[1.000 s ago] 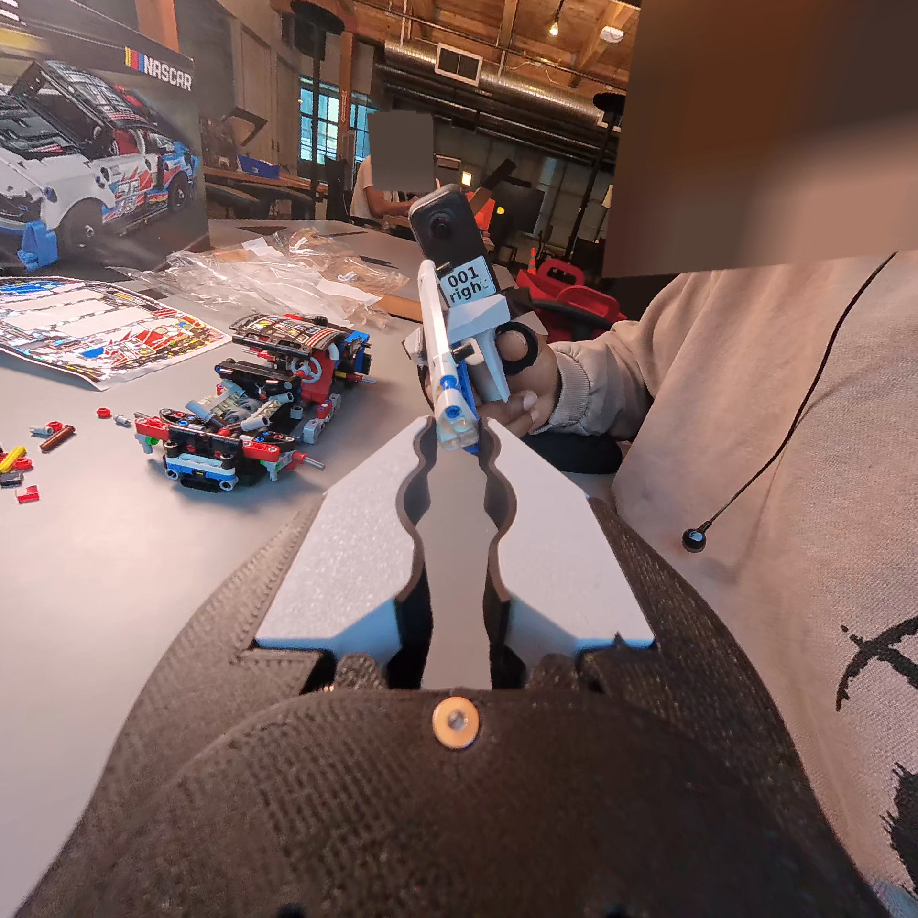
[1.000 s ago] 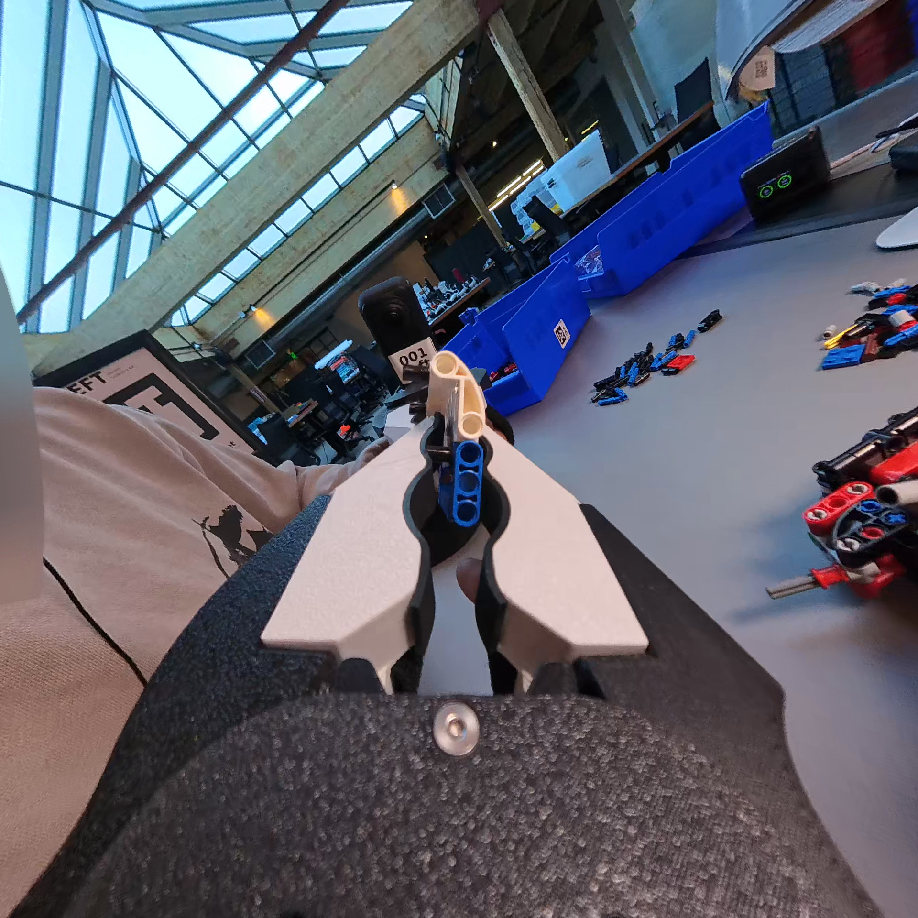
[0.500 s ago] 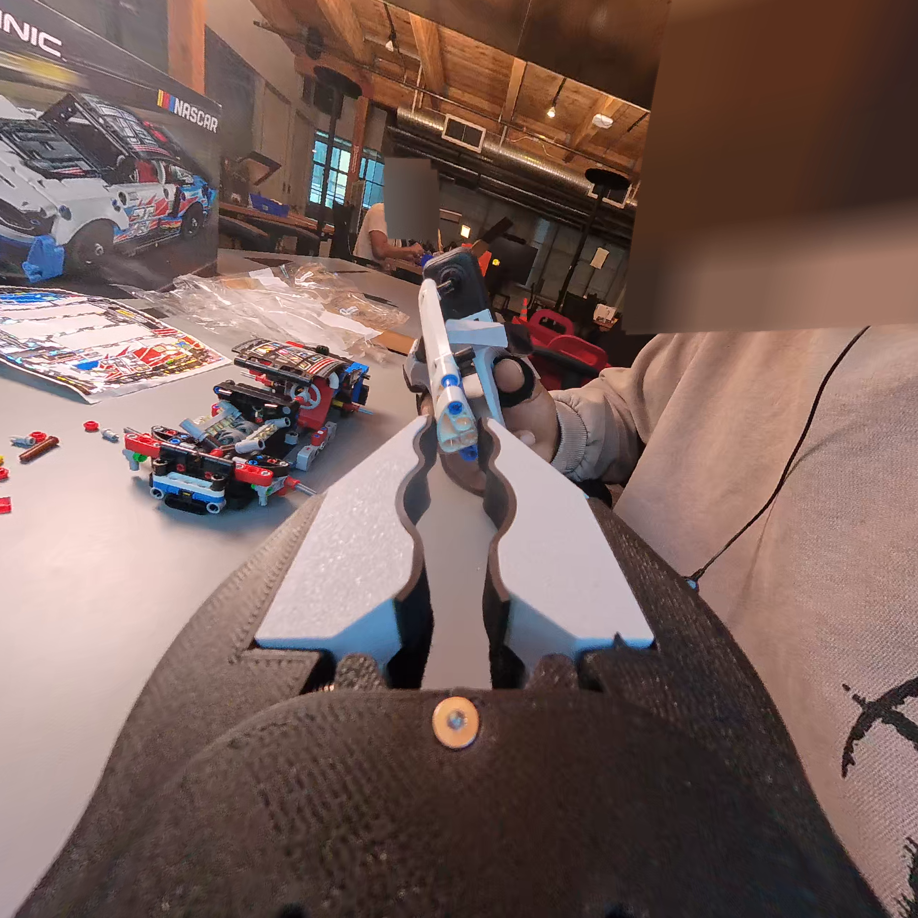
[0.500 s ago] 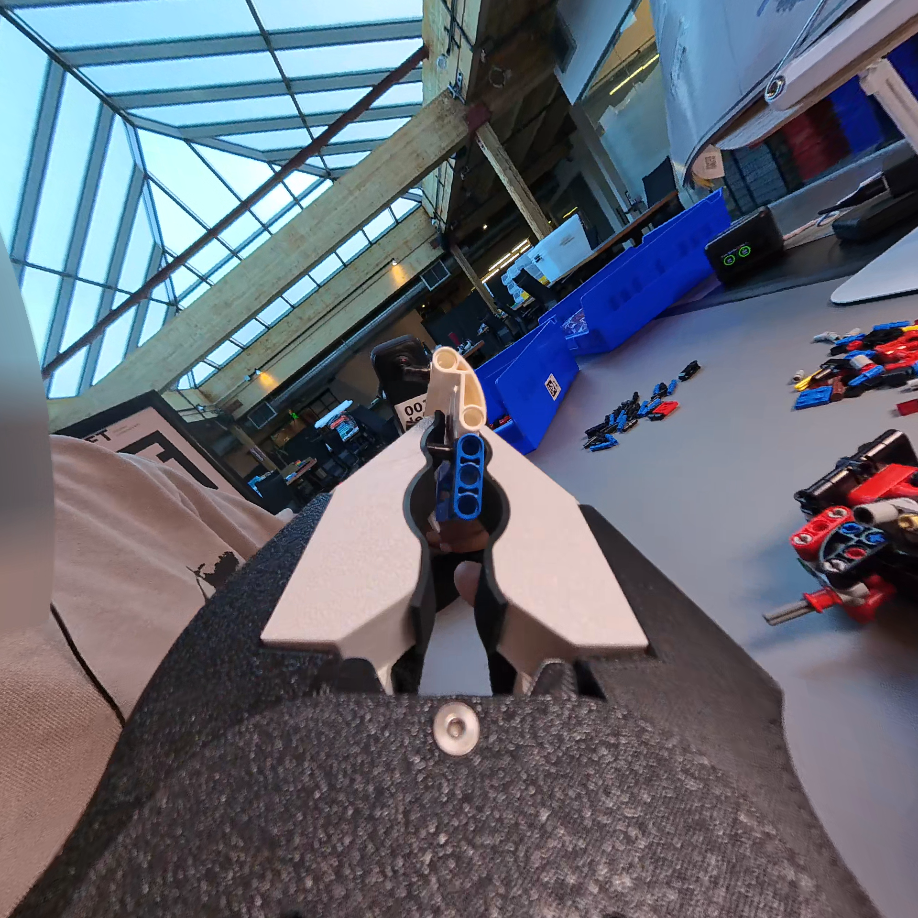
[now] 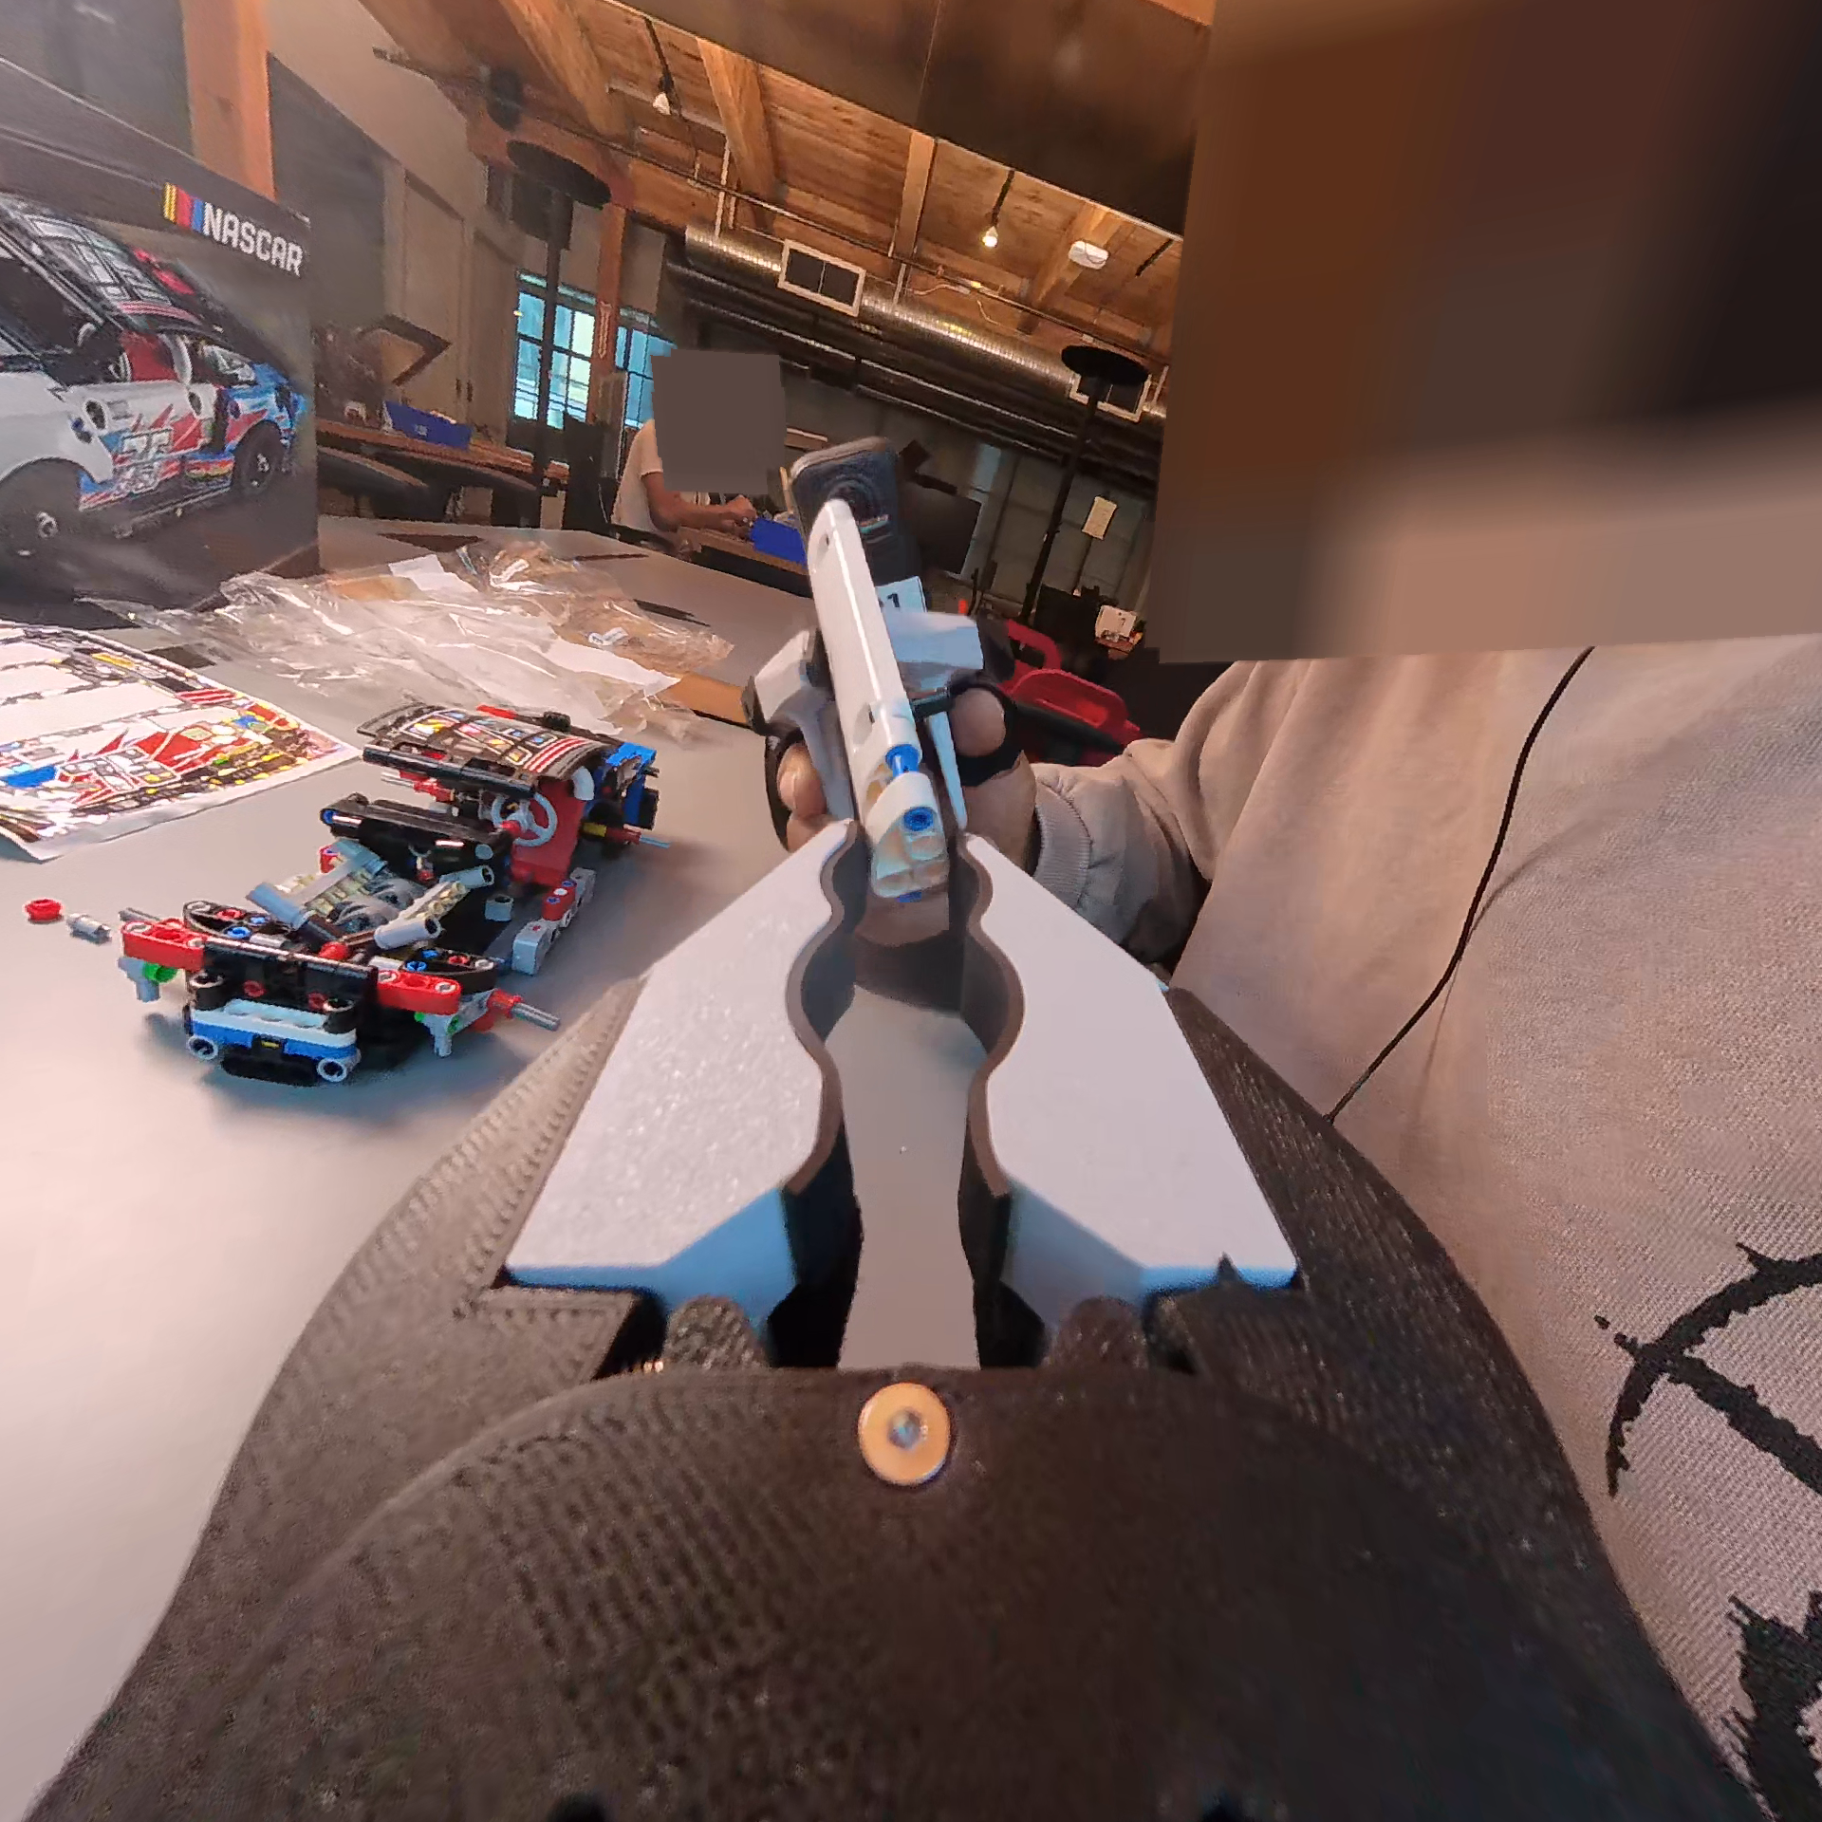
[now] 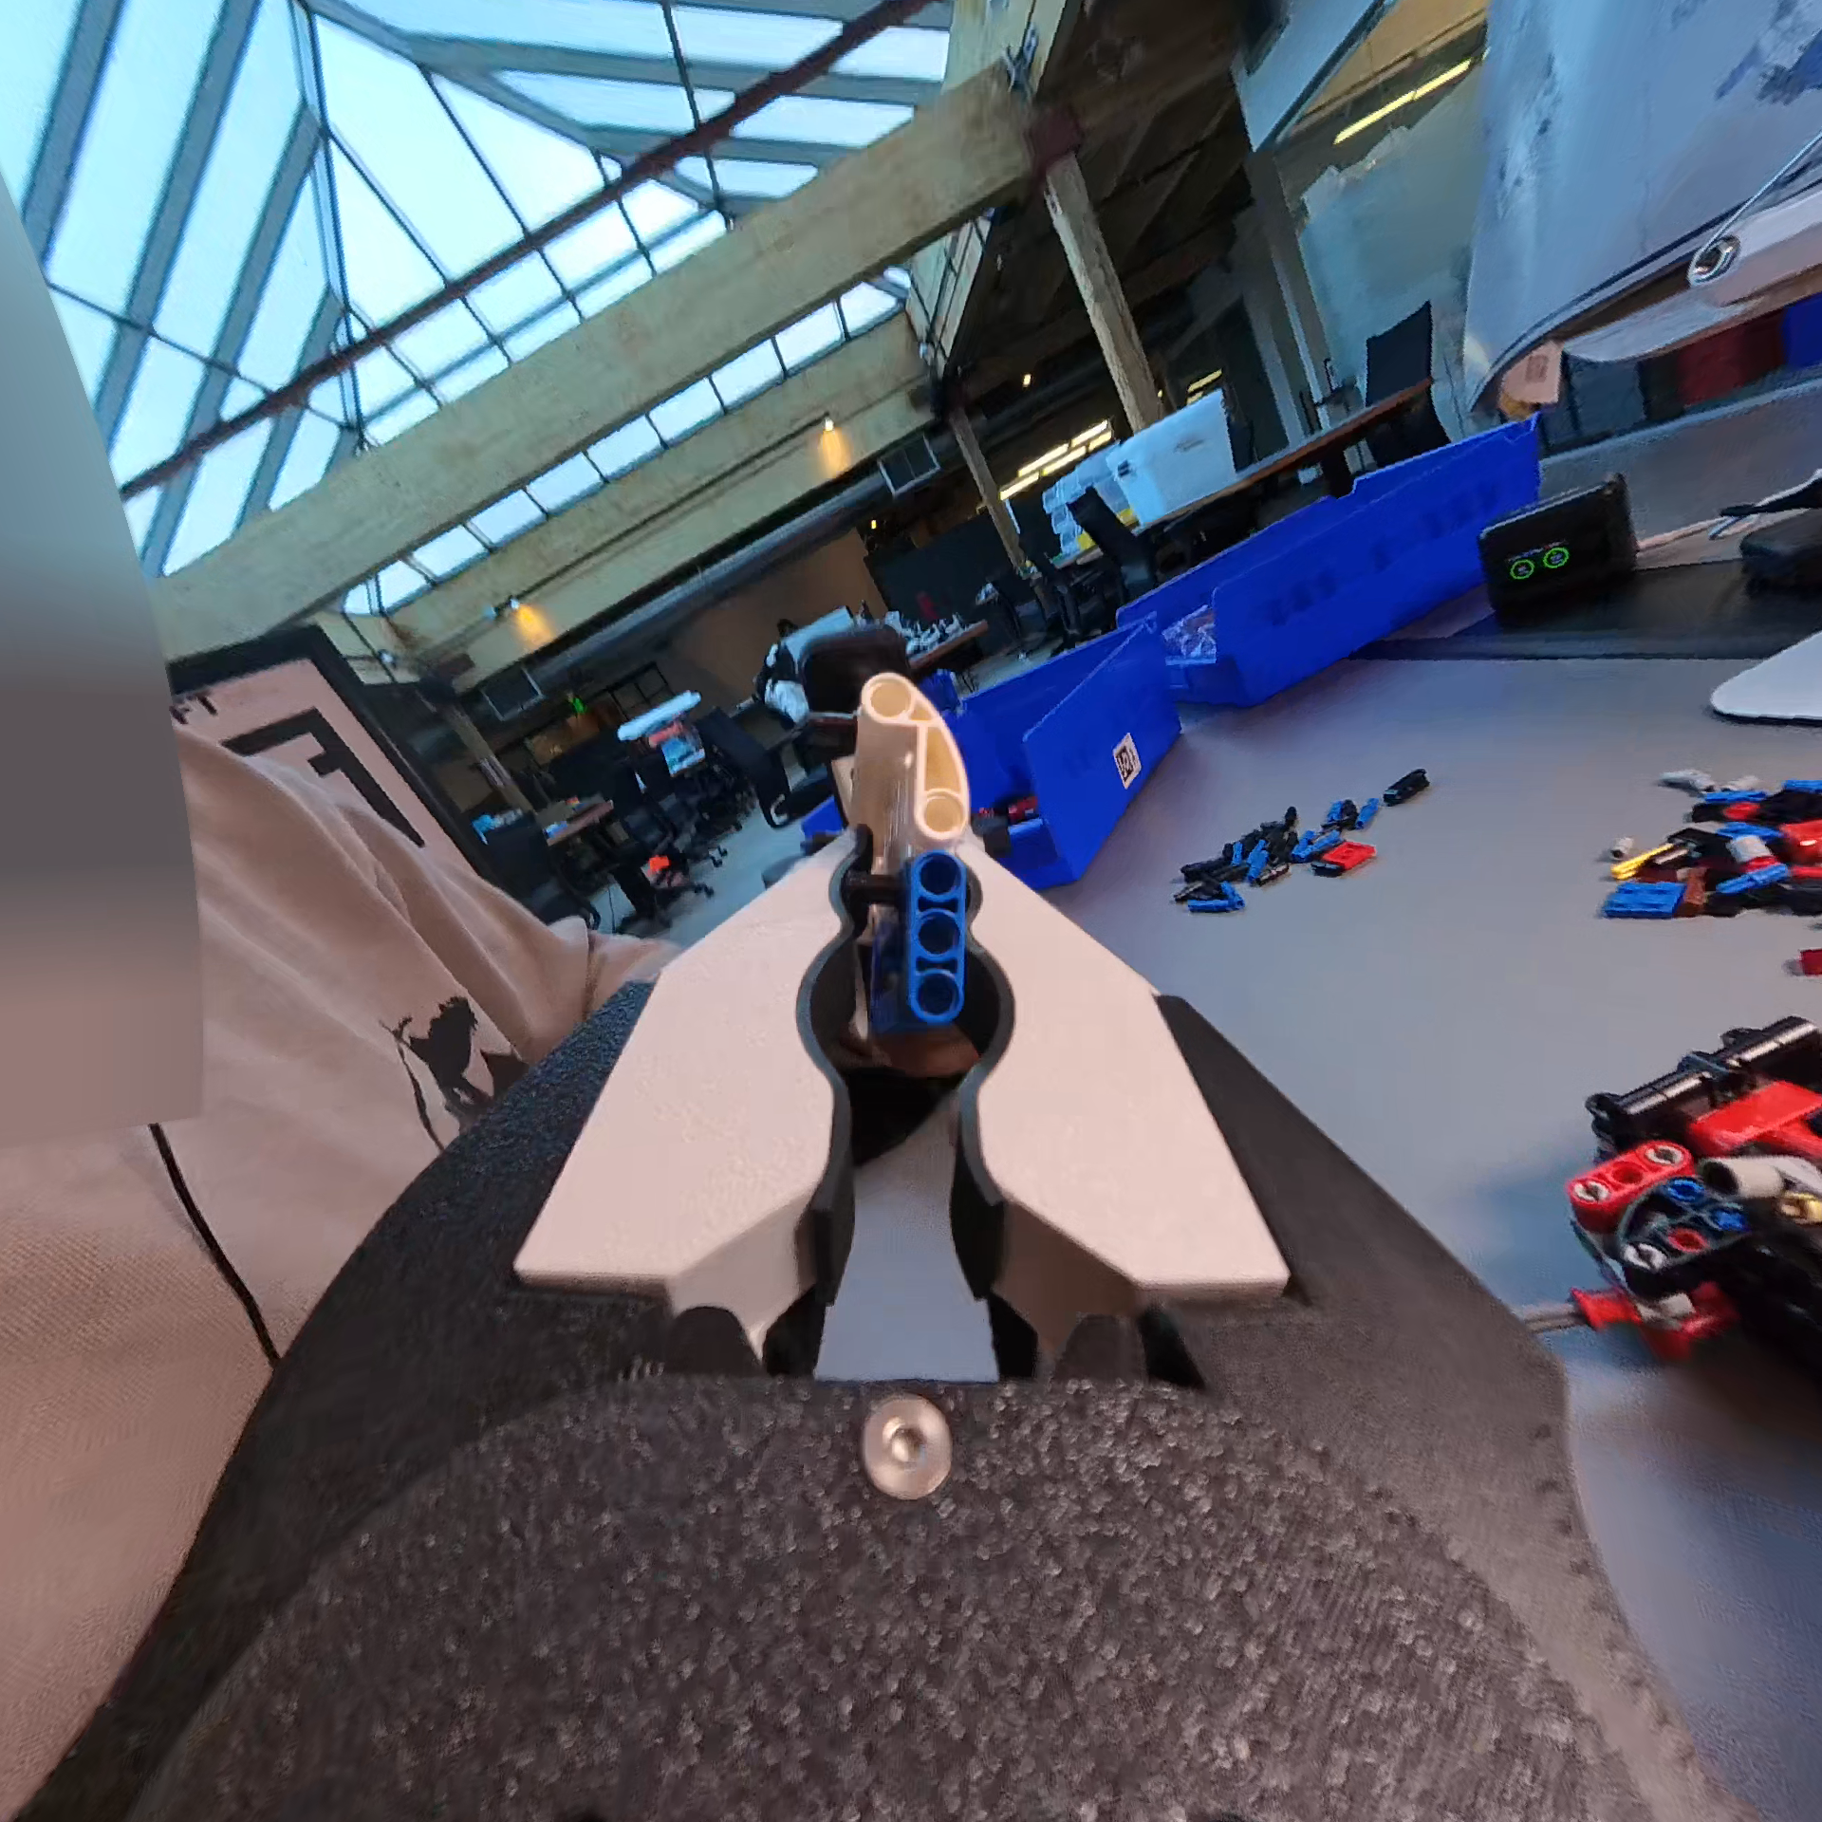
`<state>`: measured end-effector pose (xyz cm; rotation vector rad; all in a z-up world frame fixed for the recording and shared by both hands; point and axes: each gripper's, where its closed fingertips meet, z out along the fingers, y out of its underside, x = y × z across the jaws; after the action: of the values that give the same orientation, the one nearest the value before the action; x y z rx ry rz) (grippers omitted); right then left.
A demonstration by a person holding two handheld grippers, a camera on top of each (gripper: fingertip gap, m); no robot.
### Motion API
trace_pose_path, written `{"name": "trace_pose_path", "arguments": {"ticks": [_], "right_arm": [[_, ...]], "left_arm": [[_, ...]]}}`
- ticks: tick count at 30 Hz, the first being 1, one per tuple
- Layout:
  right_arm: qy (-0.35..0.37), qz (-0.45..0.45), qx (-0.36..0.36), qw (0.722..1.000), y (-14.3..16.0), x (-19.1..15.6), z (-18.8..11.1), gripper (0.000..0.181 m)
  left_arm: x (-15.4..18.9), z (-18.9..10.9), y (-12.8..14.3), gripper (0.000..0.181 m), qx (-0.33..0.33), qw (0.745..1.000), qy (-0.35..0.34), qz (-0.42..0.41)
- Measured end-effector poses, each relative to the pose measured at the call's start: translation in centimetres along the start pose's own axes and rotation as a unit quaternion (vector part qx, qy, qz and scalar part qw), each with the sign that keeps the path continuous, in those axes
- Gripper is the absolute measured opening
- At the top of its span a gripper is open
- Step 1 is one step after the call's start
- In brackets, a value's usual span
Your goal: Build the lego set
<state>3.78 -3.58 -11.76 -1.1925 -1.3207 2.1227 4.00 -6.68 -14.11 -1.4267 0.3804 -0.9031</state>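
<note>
Two grippers were in view, both raised above the grey table (image 5: 148, 1232) and pointed at each other. The left gripper (image 5: 907, 853) had its jaws closed to a narrow gap on the near end of one long white lego assembly (image 5: 868, 690), which carried blue pins. The right gripper (image 6: 912, 868) was closed on the other end of the same piece, one blue three-hole beam (image 6: 930, 946) sitting between its jaws and the white curved panel rising past its tips. In the left wrist view the right gripper showed beyond the assembly, gripped by one hand (image 5: 986, 779).

One partly built car chassis (image 5: 394, 887) lay on the table to the left of the left gripper, well apart from it; the same model's red and black end (image 6: 1716, 1193) appeared right of the right gripper. Beyond the chassis lay one sticker sheet (image 5: 118, 739), several clear plastic bags (image 5: 444, 631) and one set box (image 5: 148, 394). Two heaps of loose parts (image 6: 1272, 858) lay ahead and right of the right gripper, with blue bins (image 6: 1331, 601) behind them; their exact number could not be told.
</note>
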Motion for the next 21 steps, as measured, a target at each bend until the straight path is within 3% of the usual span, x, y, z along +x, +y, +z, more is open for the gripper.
{"name": "trace_pose_path", "arguments": {"ticks": [3, 7, 17, 21], "right_arm": [[-0.020, -0.025, -0.066, 0.997, 1.7, -0.4, 0.3, 0.018], [-0.020, -0.044, -0.115, 0.992, 3.3, -0.5, 0.7, 0.008], [-0.005, -0.003, -0.073, 0.997, 3.0, -0.4, 1.0, 0.005], [-0.019, 0.006, -0.107, 0.994, 3.8, -0.4, 0.8, 0.005]], "left_arm": [[0.0, -0.1, 0.3, 0.014, -0.008, 1.000, 0.005, -0.009], [0.4, 0.0, 0.4, 0.014, -0.009, 1.000, 0.013, -0.009], [0.2, -0.1, 0.4, 0.014, -0.006, 1.000, 0.002, -0.010], [0.4, -0.1, 1.2, 0.014, -0.027, 1.000, 0.007, -0.009]]}}
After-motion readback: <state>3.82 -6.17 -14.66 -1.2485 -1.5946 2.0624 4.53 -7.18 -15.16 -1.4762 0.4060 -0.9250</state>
